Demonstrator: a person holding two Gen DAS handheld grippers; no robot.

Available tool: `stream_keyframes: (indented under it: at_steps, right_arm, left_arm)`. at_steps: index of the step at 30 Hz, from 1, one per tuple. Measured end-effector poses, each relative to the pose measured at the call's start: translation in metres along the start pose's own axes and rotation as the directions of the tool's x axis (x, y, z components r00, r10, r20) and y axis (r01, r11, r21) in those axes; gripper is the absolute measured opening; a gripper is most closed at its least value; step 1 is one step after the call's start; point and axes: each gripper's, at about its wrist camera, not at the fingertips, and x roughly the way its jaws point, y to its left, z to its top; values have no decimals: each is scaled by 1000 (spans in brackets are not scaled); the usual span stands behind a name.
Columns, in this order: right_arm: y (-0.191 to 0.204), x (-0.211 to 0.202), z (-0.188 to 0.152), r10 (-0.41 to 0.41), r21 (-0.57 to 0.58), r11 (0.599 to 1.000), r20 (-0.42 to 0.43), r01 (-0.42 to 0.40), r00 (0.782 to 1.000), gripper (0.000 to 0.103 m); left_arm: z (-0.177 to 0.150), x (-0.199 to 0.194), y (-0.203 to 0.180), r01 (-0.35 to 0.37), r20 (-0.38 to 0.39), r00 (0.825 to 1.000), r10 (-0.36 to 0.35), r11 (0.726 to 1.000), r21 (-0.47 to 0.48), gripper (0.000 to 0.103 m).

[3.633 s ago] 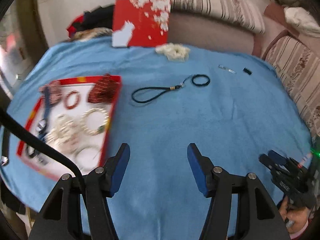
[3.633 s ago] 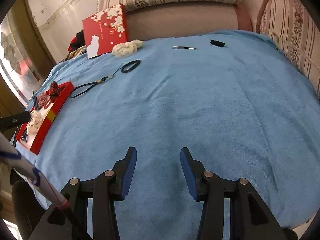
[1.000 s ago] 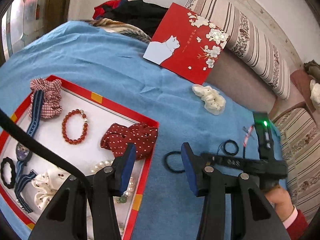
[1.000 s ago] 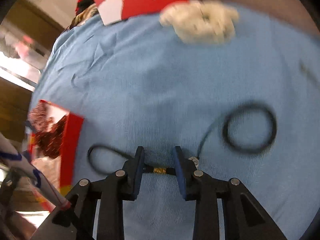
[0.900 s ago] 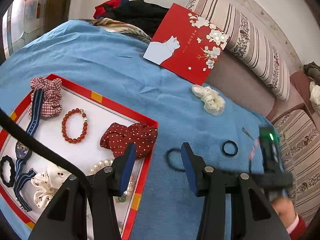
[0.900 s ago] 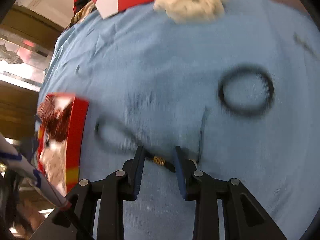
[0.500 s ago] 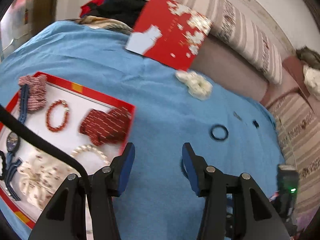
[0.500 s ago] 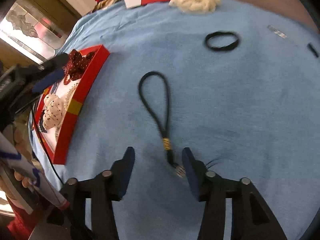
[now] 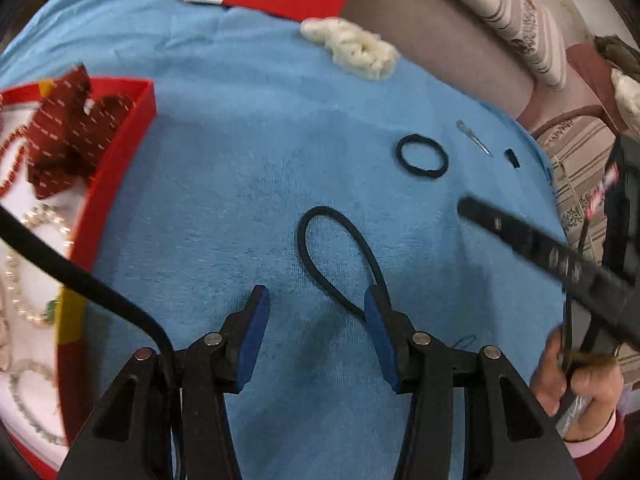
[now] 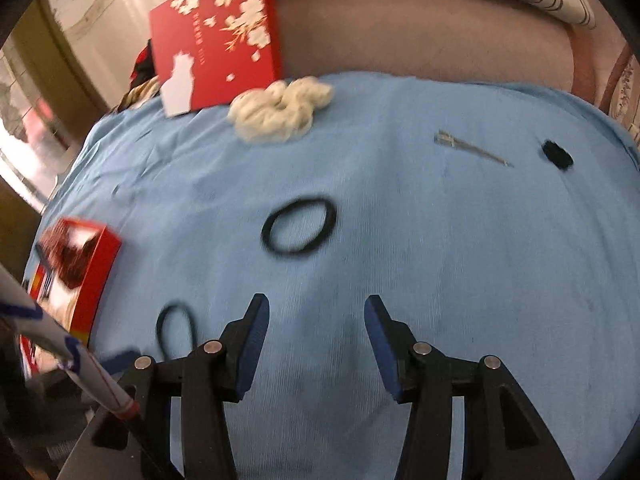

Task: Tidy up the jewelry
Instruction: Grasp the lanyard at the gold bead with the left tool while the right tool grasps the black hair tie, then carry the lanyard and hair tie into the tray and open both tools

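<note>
A black cord loop (image 9: 332,248) lies on the blue cloth, its near end running behind the right finger of my left gripper (image 9: 316,316), which is open and empty just above it. The loop also shows at lower left in the right wrist view (image 10: 176,330). A black hair tie (image 9: 421,156) lies farther back; in the right wrist view the hair tie (image 10: 299,231) is ahead of my right gripper (image 10: 316,320), which is open and empty. The red tray (image 9: 116,168) at left holds a dotted red scrunchie (image 9: 68,128) and pearl strands (image 9: 36,240).
A cream scrunchie (image 10: 280,112), a metal hair clip (image 10: 468,147) and a small black piece (image 10: 557,154) lie at the back of the cloth. A red box lid (image 10: 216,36) leans on the sofa. The right hand and its tool (image 9: 560,264) sit at right.
My right gripper let go of the cord loop, opened and turned toward the black hair tie. My left gripper swung from the tray to over the cord loop.
</note>
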Motion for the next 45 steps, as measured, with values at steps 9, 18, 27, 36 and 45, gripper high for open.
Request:
stream_keyframes:
  at_steps: [9, 18, 27, 36, 45]
  right_arm:
    - [3, 39, 27, -62, -61, 996, -26, 60, 998, 53]
    - [-6, 16, 30, -88, -57, 994, 27, 89, 996, 6]
    - [-12, -44, 3, -78, -66, 994, 63, 82, 995, 6]
    - [-31, -99, -70, -97, -50, 994, 46, 99, 994, 6]
    - [-10, -117, -84, -65, -73, 995, 75, 71, 995, 6]
  left_arm:
    - [6, 9, -9, 69, 1, 998, -69, 998, -14, 49]
    - [-9, 6, -29, 196, -36, 980, -196, 980, 22, 0]
    - [-14, -32, -31, 250, 11, 968, -251, 966, 64, 1]
    - [-39, 10, -78, 103, -19, 995, -102, 967, 231, 55]
    - [-34, -46, -64, 124, 62, 988, -142, 966, 228, 6]
